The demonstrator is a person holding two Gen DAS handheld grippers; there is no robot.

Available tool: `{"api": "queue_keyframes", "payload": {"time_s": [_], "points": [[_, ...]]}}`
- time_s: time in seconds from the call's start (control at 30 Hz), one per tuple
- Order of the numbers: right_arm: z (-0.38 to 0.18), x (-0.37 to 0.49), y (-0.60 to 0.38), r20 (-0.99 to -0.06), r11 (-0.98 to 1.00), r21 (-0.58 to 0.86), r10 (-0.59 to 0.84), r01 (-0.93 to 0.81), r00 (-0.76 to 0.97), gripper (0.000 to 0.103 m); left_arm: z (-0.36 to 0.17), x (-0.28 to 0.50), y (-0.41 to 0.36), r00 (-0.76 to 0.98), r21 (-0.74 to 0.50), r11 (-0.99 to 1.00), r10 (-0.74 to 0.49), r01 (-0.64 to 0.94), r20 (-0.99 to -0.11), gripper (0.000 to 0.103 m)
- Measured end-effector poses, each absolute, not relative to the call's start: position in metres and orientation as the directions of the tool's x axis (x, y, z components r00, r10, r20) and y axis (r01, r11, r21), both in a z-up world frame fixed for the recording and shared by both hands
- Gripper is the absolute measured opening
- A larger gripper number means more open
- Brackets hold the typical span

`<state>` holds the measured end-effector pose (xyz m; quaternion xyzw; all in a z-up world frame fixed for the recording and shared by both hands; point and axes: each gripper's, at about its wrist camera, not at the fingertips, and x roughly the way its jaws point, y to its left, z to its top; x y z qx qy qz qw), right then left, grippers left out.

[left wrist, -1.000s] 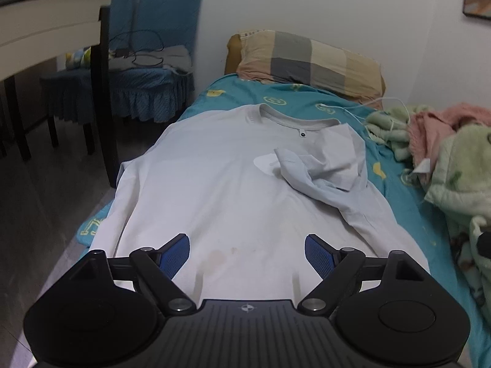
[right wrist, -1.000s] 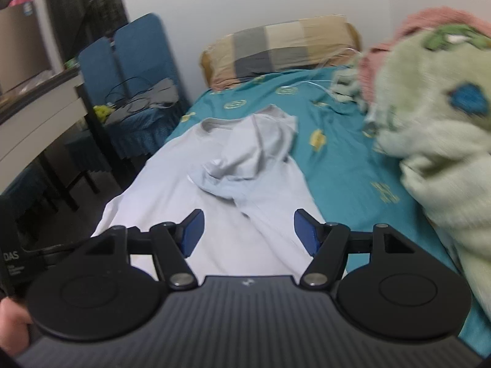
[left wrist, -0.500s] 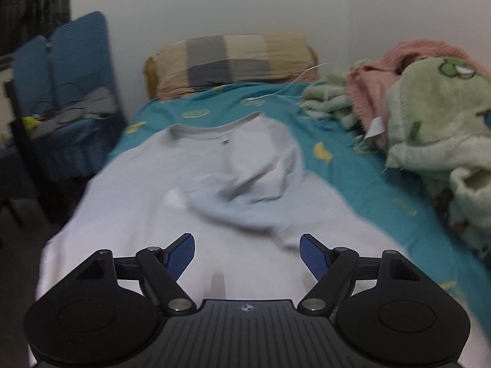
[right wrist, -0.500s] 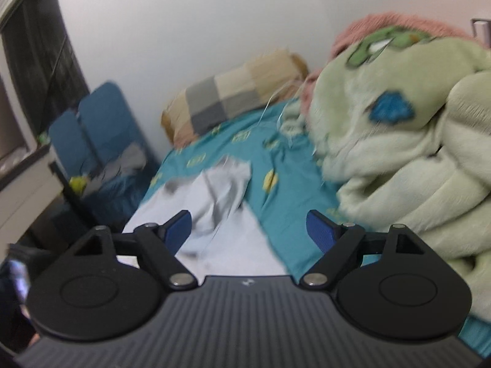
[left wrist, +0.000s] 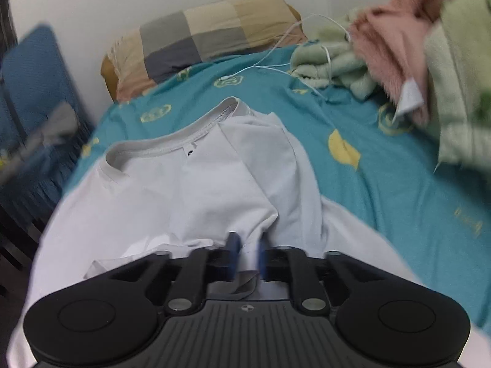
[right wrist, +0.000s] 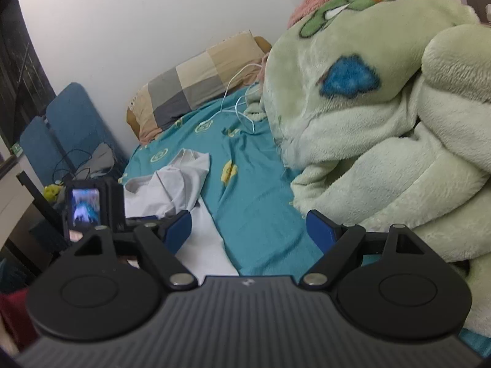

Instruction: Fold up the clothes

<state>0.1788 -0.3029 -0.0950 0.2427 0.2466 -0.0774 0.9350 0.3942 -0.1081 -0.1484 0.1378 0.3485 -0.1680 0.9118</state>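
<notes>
A white T-shirt (left wrist: pixel 190 190) lies flat on the teal bed sheet (left wrist: pixel 383 190), collar (left wrist: pixel 165 145) towards the pillow. Its right sleeve is folded in over the chest. My left gripper (left wrist: pixel 247 253) sits low over that crumpled sleeve, and its blue pads are shut on a ridge of the fabric. In the right wrist view, the shirt (right wrist: pixel 175 190) is at the left. My right gripper (right wrist: pixel 250 233) hovers open above the bare sheet (right wrist: pixel 254 208) beside the shirt's right edge, with nothing between its fingers. The left gripper's body with its small screen (right wrist: pixel 87 207) shows at the left.
A checked pillow (left wrist: pixel 208 43) lies at the head of the bed, with a white cable (left wrist: pixel 276 64) trailing from it. Bulky green (right wrist: pixel 383 141) and pink blankets (left wrist: pixel 396 40) crowd the bed's right side. Blue chairs (right wrist: pixel 67 135) and a dark table stand off the left edge.
My left gripper has moved forward over the shirt and shut on the folded sleeve. The right gripper swung right towards the blankets and stayed open.
</notes>
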Motion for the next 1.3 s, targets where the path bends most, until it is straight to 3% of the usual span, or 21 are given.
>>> {"api": "queue_keyframes", "payload": {"time_s": [0.13,0.3,0.47,0.63,0.77,0.83,0.9,0.97,1.1,1.3], "points": [[-0.095,0.177,-0.299,-0.508,0.871,0.417,-0.014,0.26,0.861,0.083,-0.119,0.415,-0.069,0.671,-0.073,0.926,-0.322,0.371,-0.668,0.005],[-0.092,0.177,-0.294,-0.506,0.878,0.406,-0.013,0.252,0.862,0.083,-0.095,0.466,-0.015,0.701,-0.26,0.943,-0.33,0.21,-0.632,0.005],[-0.099,0.186,-0.29,-0.539,0.886,0.385,-0.011,0.258,0.843,0.083,-0.111,0.52,0.006,0.696,-0.22,0.975,-0.187,0.043,-0.693,0.004],[-0.107,0.194,-0.286,-0.556,0.898,0.364,-0.004,0.248,0.831,0.083,-0.16,0.544,0.019,0.603,-0.119,0.988,-0.039,-0.094,-0.797,0.004],[-0.113,0.202,-0.284,-0.56,0.907,0.353,0.009,0.229,0.828,0.083,-0.168,0.535,0.024,0.66,-0.144,0.987,-0.057,-0.078,-0.749,0.006],[-0.115,0.206,-0.284,-0.562,0.91,0.353,0.021,0.216,0.827,0.083,-0.165,0.529,0.025,0.668,-0.151,0.986,-0.069,-0.066,-0.741,0.016],[-0.115,0.209,-0.285,-0.562,0.91,0.363,0.044,0.199,0.826,0.083,-0.156,0.518,0.024,0.657,-0.144,0.988,-0.077,-0.048,-0.75,0.038],[-0.115,0.212,-0.286,-0.566,0.911,0.37,0.065,0.183,0.822,0.083,-0.143,0.497,0.021,0.654,-0.125,0.992,-0.084,-0.016,-0.752,0.047],[-0.11,0.213,-0.287,-0.566,0.908,0.395,0.119,0.142,0.816,0.083,-0.123,0.411,0.011,0.656,-0.143,0.989,-0.13,0.034,-0.743,0.057],[-0.093,0.196,-0.288,-0.55,0.893,0.444,0.205,0.075,0.809,0.083,-0.095,0.276,-0.002,0.656,-0.188,0.977,-0.208,0.102,-0.726,0.06]]}}
